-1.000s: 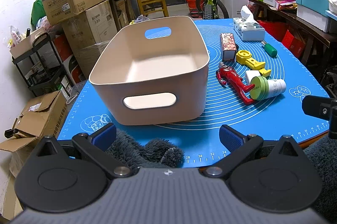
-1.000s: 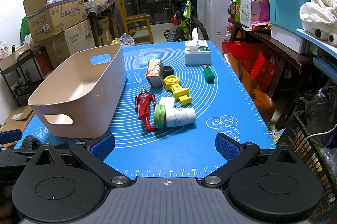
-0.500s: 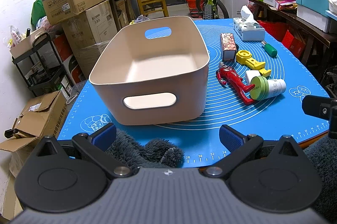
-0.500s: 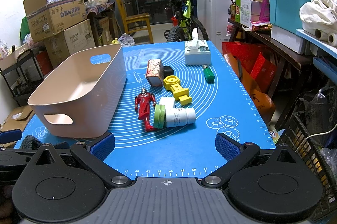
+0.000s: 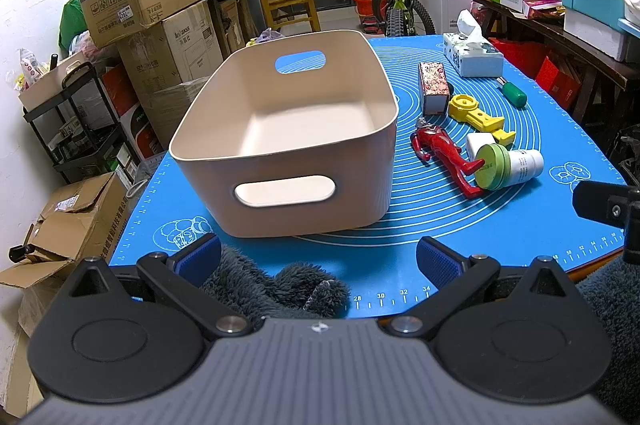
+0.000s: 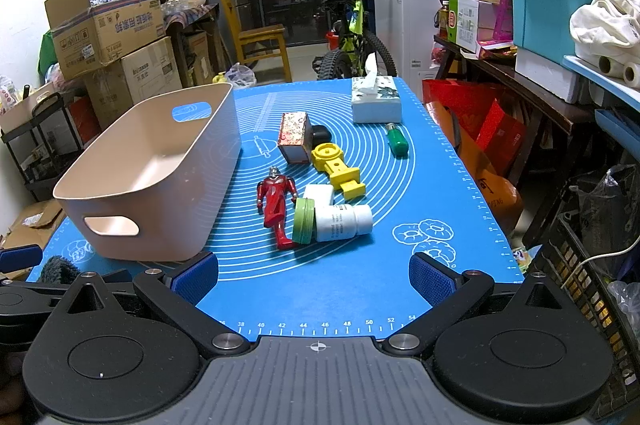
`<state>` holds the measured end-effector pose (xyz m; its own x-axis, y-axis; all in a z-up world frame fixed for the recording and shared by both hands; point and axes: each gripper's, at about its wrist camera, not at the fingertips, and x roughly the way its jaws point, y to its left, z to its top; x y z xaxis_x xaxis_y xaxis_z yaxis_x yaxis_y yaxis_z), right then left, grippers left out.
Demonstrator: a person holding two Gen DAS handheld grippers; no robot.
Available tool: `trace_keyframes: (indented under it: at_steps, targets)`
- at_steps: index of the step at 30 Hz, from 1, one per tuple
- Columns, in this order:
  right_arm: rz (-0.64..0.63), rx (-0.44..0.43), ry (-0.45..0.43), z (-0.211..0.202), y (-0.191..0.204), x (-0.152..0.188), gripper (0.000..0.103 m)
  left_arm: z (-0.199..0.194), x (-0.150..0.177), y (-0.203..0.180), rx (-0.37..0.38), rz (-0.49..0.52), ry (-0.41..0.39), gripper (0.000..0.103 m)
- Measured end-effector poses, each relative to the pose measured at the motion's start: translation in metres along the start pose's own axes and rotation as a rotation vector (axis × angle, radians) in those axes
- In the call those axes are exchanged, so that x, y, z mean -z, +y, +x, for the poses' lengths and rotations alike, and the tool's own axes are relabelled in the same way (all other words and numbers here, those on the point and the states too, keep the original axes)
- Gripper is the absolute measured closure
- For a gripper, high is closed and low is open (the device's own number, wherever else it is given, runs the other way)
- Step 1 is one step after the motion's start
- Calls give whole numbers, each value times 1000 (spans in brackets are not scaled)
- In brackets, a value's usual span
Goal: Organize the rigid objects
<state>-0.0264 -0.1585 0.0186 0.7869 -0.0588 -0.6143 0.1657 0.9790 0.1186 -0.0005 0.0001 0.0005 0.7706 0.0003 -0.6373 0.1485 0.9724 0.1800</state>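
Left wrist view: the left tongs (image 5: 318, 259) hang at the near edge of the tabletop (image 5: 520, 225) with their blue pads wide apart and nothing between them; a dark fleecy sleeve (image 5: 280, 285) lies just below them. Straight ahead of these tongs stands the beige bin (image 5: 304, 193), upright and, so far as its visible floor shows, empty. Compared with the frames half a second and one second earlier, nothing has shifted: bin, objects and both tools keep the same places, so the task has not yet begun and every object is still outside the bin.

Right wrist view: the right tongs (image 6: 314, 277) are likewise spread apart and empty, held back from the objects. Ahead of them, right of the bin, lie the red figure (image 6: 276, 203), touching the green-lidded white bottle (image 6: 336, 223) on its side; beyond these a small white block (image 6: 319, 194), a yellow tool (image 6: 336, 167), a patterned box (image 6: 295, 136) with a dark object behind it, probably a cap, a green-handled screwdriver (image 6: 396, 141) and a tissue box (image 6: 376, 101) farthest off. The red figure and the bottle are nearest the right tongs and seem the likeliest first pick.
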Motion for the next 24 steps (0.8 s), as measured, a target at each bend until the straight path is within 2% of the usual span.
trace_keyframes:
  at_steps: [24]
  targets:
    - [-7, 6, -17, -3, 3, -1, 2, 0, 0, 2, -5, -1, -4, 0]
